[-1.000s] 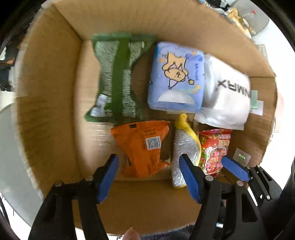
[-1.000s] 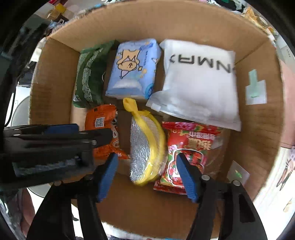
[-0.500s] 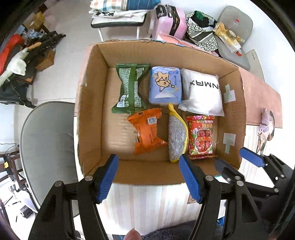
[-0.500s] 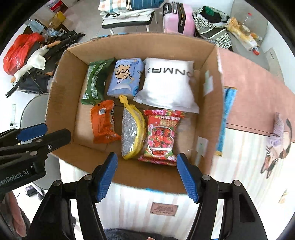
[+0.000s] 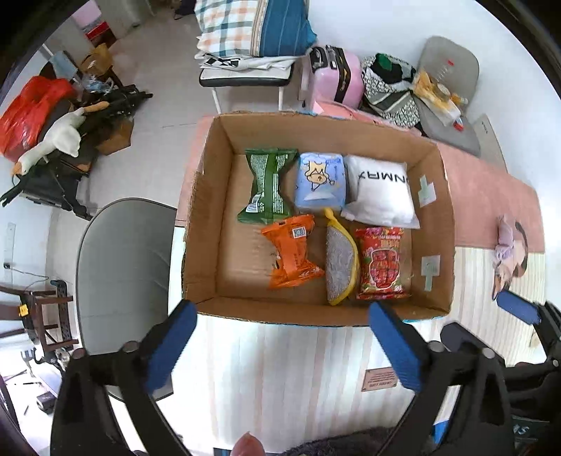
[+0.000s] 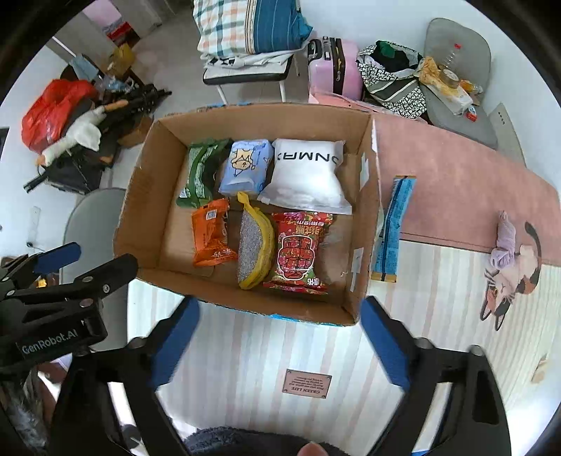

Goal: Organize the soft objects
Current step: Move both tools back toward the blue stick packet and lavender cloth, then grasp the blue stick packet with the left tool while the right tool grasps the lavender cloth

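Left gripper [image 5: 282, 336] and right gripper [image 6: 280, 333] hover near brown cardboard box [image 6: 147, 196], above striped cloth; both jaws wide, empty.

Behind the box you see a pink suitcase [image 5: 338, 79], a plaid pillow [image 5: 252, 28] on a chair, and 1 white goose toy [image 5: 52, 140] at the left.

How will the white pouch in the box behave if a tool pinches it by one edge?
The white pouch looks puffy and pillow-like, so it is probably light for its size and would likely sag from an edge pinch. Its smooth film may slip. One corner overlaps the red snack bag, which may shift when it lifts.
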`<state>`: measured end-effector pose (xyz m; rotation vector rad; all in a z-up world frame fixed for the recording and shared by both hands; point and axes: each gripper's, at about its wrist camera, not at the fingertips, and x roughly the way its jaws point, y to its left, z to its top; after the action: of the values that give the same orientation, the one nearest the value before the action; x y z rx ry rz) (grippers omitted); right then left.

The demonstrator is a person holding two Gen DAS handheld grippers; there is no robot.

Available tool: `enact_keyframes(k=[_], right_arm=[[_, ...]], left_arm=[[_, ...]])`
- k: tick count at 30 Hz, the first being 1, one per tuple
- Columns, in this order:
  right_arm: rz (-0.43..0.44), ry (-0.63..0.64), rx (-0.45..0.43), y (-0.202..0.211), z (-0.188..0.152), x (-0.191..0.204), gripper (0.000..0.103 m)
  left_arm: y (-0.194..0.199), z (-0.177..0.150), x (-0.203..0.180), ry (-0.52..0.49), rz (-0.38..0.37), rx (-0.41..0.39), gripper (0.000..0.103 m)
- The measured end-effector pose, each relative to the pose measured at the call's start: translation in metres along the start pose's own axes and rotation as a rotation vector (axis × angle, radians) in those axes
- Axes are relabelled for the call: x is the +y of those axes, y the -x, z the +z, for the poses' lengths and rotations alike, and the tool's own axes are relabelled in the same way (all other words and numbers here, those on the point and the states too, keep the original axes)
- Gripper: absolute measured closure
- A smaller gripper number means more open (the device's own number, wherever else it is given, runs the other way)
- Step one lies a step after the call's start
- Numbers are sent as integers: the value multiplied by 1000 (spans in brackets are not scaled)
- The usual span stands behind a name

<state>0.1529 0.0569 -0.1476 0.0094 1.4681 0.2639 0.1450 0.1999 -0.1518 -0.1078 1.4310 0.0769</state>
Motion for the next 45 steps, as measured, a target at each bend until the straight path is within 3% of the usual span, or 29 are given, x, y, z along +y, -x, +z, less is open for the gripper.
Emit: enact_keyframes(k=[6,14,18,25,33,38,45], right_arm=[[21,-50,-25,12,-5,-34,0],[-34,-227,-61,41,-10,-158,0],[-90,-340,-47,39,-11,-242,0],[-138,-438,-16,19,-4,-348,0],[-128,-467,24,-14,16,-410,0],[-119,-459,45,-28,23,-424,0],[-104,-460,65,-45,31,-440,0]], left_arm=[[11,5,-33,-24,16,-34,1],[3,38,-161,-195,25,-31,1],[-34,64,-246,-330,69,17,1],[-114,99,-349,-486,127,175,1],[-214,125,-379,-541,241,384,1],[-244,134,-369,-508,285,434,1],[-272,121,-367,-511,272,522,1]])
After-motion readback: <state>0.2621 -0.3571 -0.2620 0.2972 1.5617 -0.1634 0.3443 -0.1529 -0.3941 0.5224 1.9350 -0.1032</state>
